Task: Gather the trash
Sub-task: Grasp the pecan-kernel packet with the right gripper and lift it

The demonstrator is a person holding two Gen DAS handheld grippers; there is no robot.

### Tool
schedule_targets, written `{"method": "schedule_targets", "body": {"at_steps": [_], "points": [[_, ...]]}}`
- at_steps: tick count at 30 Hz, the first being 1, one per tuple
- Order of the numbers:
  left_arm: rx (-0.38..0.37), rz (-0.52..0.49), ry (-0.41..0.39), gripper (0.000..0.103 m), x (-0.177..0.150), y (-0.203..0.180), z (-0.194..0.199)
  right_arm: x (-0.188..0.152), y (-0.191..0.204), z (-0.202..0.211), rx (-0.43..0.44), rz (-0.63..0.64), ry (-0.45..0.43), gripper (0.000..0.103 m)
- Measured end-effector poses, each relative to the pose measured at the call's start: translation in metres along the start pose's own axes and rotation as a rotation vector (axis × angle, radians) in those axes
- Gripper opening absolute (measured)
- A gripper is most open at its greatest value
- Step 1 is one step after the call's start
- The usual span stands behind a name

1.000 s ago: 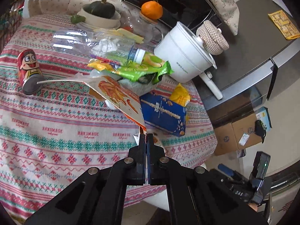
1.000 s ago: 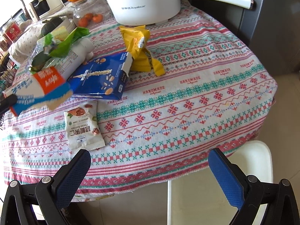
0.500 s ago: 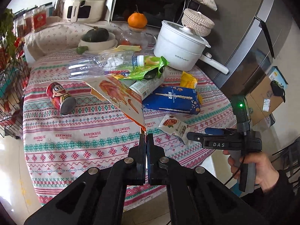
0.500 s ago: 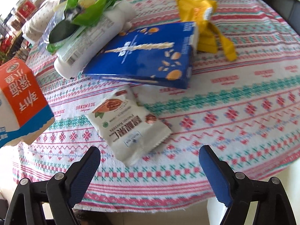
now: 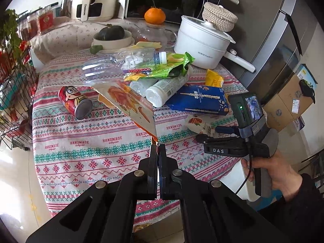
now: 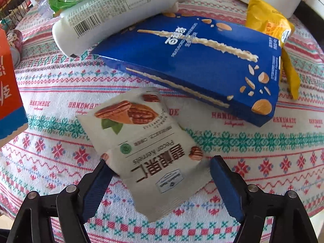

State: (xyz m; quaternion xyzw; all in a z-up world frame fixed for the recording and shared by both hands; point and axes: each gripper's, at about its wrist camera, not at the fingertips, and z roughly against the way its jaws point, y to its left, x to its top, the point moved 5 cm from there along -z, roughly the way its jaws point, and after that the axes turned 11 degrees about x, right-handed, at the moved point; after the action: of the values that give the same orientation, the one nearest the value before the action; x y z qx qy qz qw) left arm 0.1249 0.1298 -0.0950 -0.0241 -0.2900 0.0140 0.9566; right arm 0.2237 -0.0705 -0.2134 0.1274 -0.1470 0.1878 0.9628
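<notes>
Now, from the left wrist view, the left tongs (image 5: 157, 146) stay clamped on the torn orange carton (image 5: 131, 105), lifted over the bench (image 5: 85, 158) at centre frame. From the right wrist view, the right tongs (image 6: 160, 172) have dropped around the pecan packet (image 6: 145, 143), low centre, jaws closing, not yet pinching; a second pickup looks imminent.

A round table in a patterned cloth (image 5: 97, 154) is carrying litter — a blue box (image 6: 202, 60) lying mid-table, a pecan packet (image 6: 145, 143) just before it, a yellow packet (image 6: 269, 24) behind, a red can (image 5: 75, 102) well off sideways.
</notes>
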Motion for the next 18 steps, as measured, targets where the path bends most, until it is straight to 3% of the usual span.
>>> {"method": "schedule_targets", "body": {"at_steps": [1,5,9,10,13,18], "points": [[0.002,-0.001,0.001,0.000,0.000,0.000,0.000,0.001,0.000,0.001,0.002,-0.006,-0.006,0.070],[0.008,-0.006,0.004,0.000,-0.001,-0.001,-0.002,0.005,-0.003,0.005,0.013,-0.010,-0.023,0.059],[0.010,-0.013,-0.001,0.000,-0.001,-0.004,-0.001,0.007,0.001,0.016,0.033,0.010,-0.038,0.041],[0.009,-0.014,-0.002,0.000,-0.001,-0.004,0.000,0.005,0.000,0.020,0.044,0.018,-0.042,0.023],[0.009,-0.021,-0.006,0.000,-0.001,-0.008,0.001,0.003,0.001,0.034,0.057,0.039,-0.066,0.013],[0.001,-0.041,-0.019,0.000,-0.001,-0.017,0.006,-0.002,0.002,0.056,0.092,0.029,-0.105,0.007]]}}
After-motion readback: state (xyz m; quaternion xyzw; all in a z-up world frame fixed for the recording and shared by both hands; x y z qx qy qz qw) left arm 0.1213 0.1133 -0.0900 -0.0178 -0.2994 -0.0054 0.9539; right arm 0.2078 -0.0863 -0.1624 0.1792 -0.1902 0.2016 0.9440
